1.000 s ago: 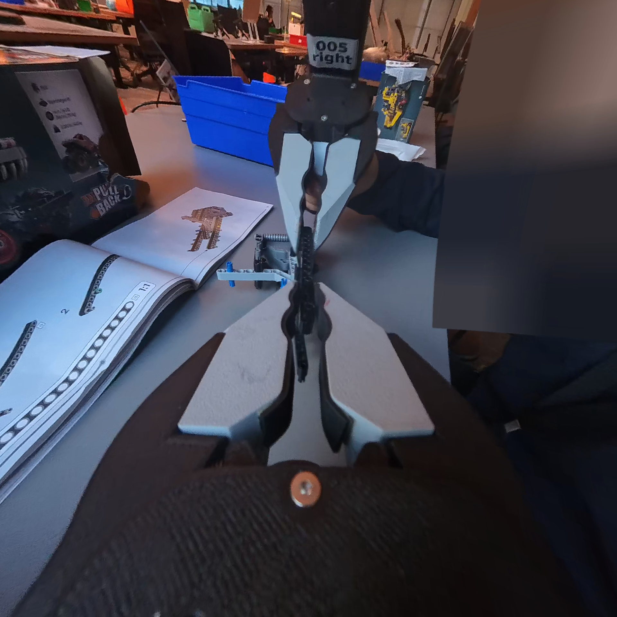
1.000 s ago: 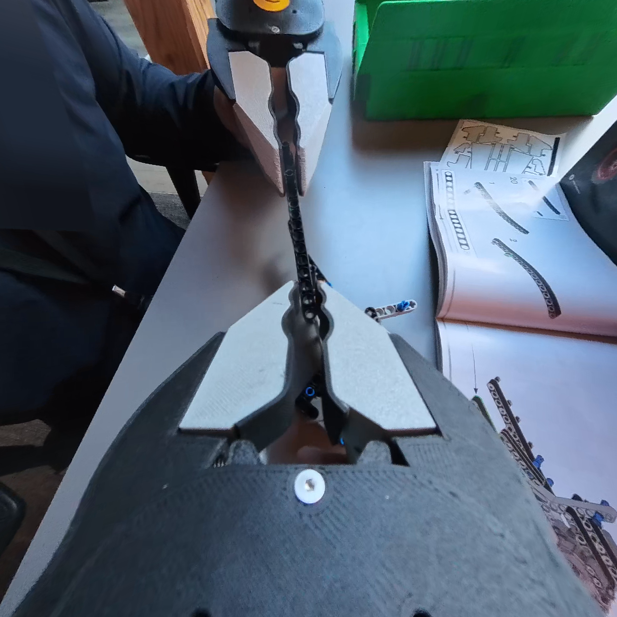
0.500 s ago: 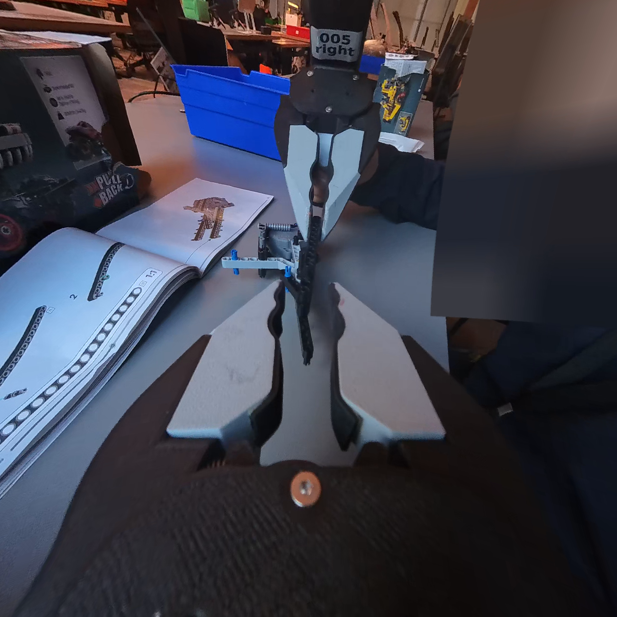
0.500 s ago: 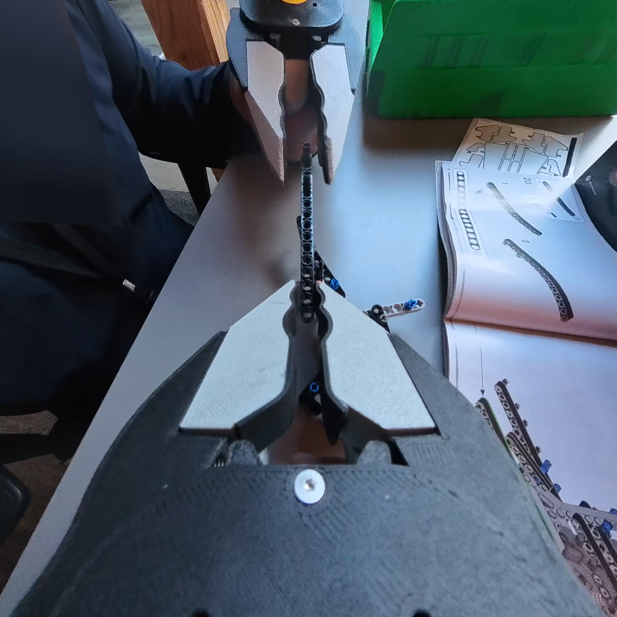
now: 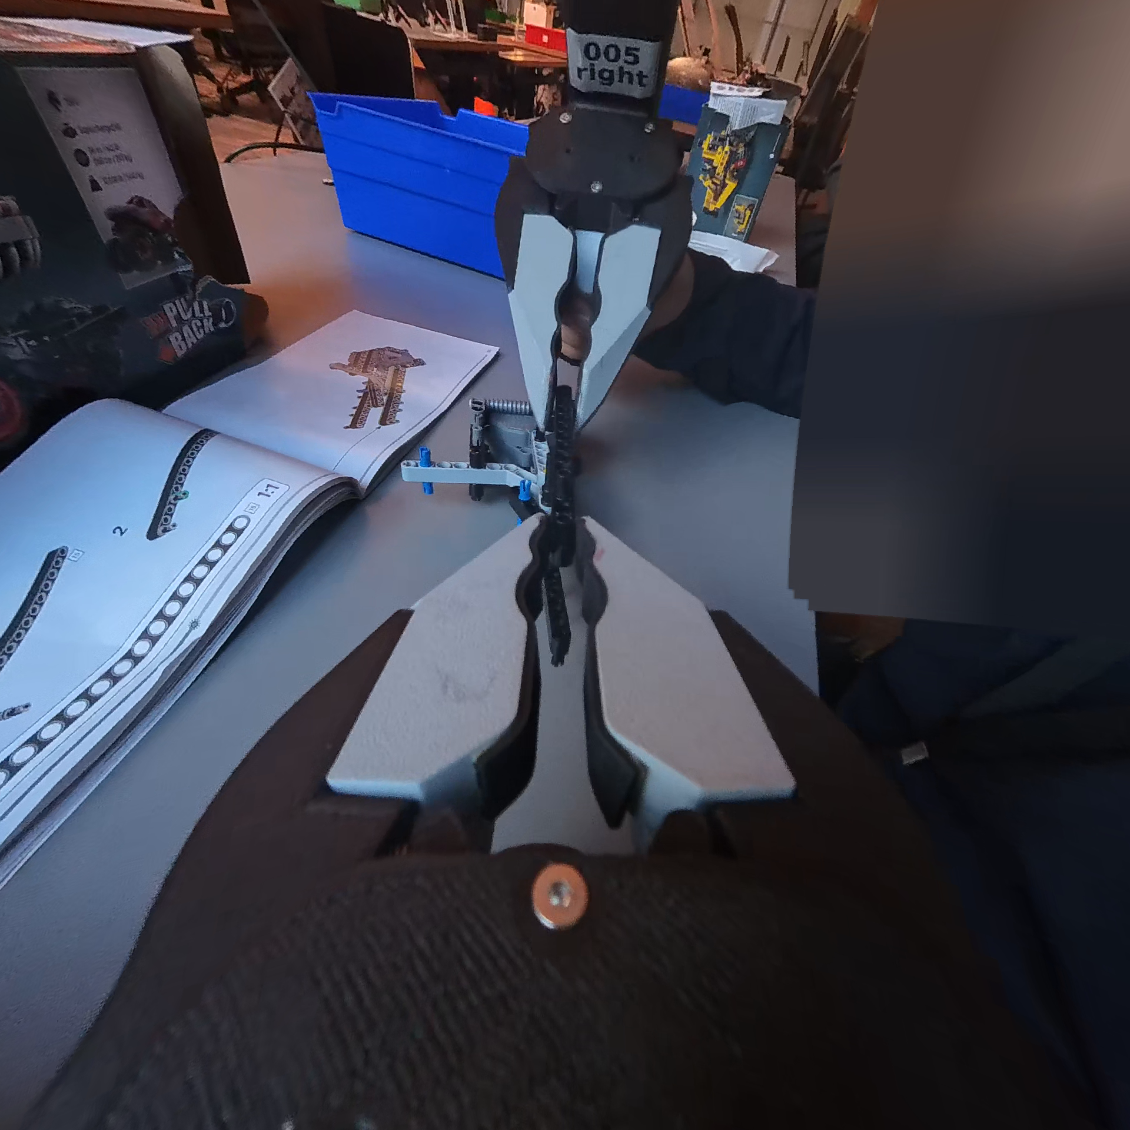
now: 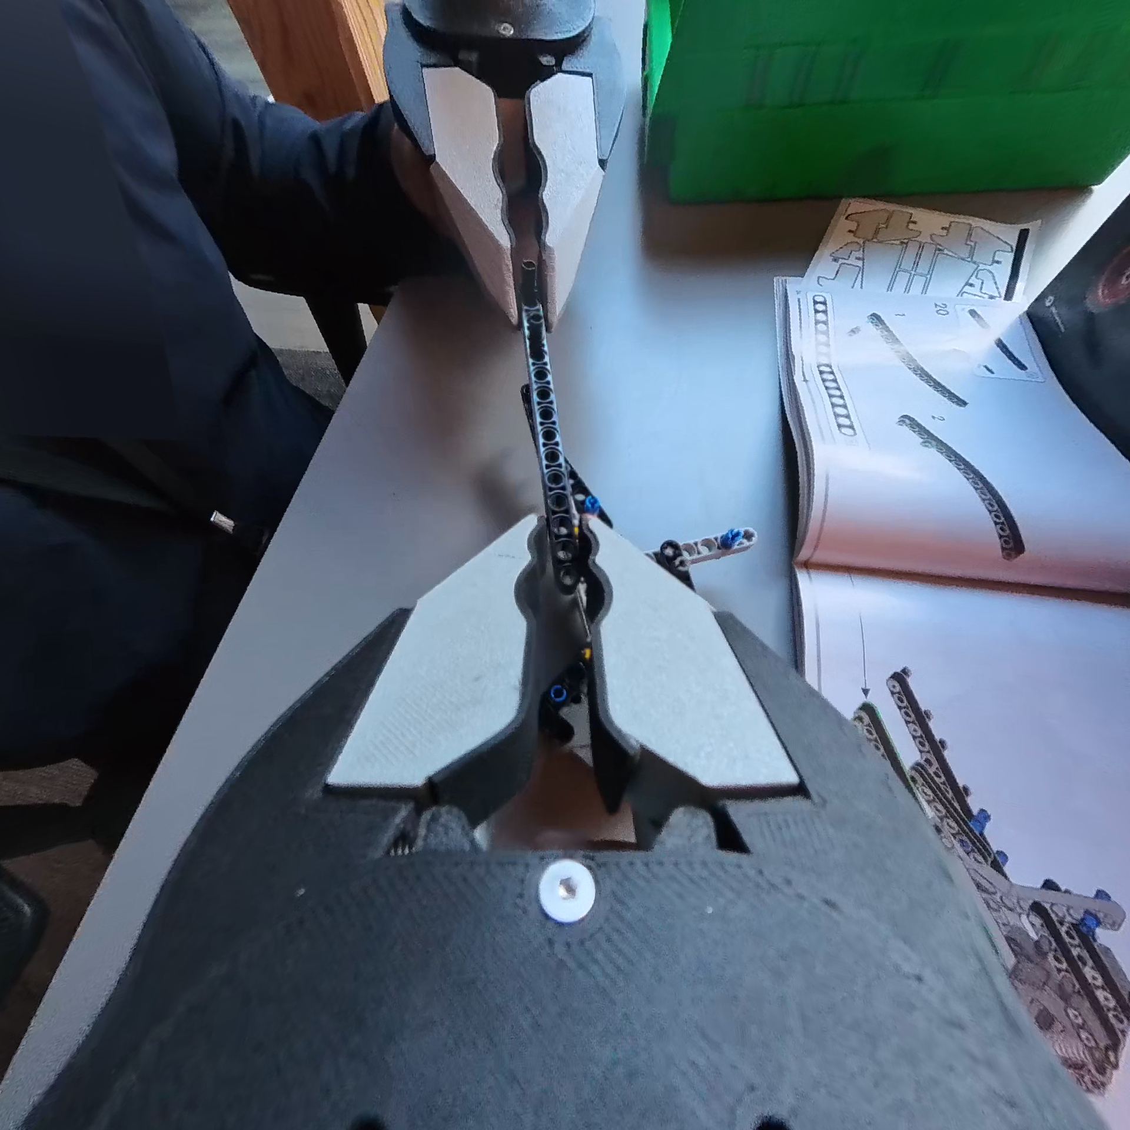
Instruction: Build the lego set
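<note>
A long black holed beam (image 5: 562, 465) is held in the air between my two grippers. My left gripper (image 5: 561, 529) is shut on one end of it. My right gripper (image 6: 562, 532) is shut on the other end of the beam (image 6: 544, 416). In the left wrist view the right gripper (image 5: 559, 422) points towards me; in the right wrist view the left gripper (image 6: 531, 318) does the same. Below the beam, a grey and black lego assembly (image 5: 498, 428) with a spring and a light grey beam with blue pins (image 5: 465, 474) stands on the grey table (image 5: 672, 489). In the right wrist view it is mostly hidden behind my right gripper.
An open instruction booklet (image 5: 183, 520) (image 6: 917, 428) lies beside the assembly. A blue bin (image 5: 416, 183), a dark lego box (image 5: 92, 214) and a small box (image 5: 734, 177) stand at the far side. A green bin (image 6: 886, 92) stands behind the booklet. A person in dark sleeves (image 6: 153, 306) sits at the table edge. About 8 centimeters separates my left fingertips from my right.
My left gripper opened and let go of the beam, then shut on it again. My right gripper kept hold of the beam throughout.
</note>
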Tool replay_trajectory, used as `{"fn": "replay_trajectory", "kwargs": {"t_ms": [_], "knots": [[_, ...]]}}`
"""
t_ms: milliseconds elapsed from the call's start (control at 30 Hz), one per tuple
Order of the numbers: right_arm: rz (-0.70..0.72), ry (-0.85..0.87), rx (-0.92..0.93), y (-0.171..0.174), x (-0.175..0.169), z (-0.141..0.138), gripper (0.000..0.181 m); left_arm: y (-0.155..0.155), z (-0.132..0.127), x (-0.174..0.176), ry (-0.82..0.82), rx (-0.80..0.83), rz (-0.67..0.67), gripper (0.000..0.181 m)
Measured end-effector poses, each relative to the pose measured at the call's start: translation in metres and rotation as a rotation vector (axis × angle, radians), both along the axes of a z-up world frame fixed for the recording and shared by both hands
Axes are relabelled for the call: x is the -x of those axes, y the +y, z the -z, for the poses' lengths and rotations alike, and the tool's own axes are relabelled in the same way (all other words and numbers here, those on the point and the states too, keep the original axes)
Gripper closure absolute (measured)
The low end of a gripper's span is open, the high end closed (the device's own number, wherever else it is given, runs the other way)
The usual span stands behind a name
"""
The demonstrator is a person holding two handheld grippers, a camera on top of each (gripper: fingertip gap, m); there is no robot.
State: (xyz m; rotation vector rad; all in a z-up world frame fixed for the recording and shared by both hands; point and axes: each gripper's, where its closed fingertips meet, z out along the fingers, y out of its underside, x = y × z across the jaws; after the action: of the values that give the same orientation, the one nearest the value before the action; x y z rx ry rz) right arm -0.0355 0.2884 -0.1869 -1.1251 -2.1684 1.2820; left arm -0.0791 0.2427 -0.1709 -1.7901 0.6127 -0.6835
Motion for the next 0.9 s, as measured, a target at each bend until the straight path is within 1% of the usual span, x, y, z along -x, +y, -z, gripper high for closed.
{"fn": "replay_trajectory", "kwargs": {"t_ms": [367, 800, 900], "knots": [[0.029, -0.013, -0.026, 0.0039, 0.0033, 0.0051, 0.172, 0.0026, 0.0017, -0.0014, -0.024, 0.038, -0.05, 0.176], [0.059, -0.009, -0.05, 0.0048, 0.008, 0.005, 0.171, 0.002, 0.0021, -0.0007, 0.034, 0.038, -0.098, 0.175], [0.067, -0.007, -0.049, 0.0049, 0.0092, 0.0043, 0.171, 0.0021, 0.0027, 0.0006, 0.011, 0.056, -0.103, 0.176]]}}
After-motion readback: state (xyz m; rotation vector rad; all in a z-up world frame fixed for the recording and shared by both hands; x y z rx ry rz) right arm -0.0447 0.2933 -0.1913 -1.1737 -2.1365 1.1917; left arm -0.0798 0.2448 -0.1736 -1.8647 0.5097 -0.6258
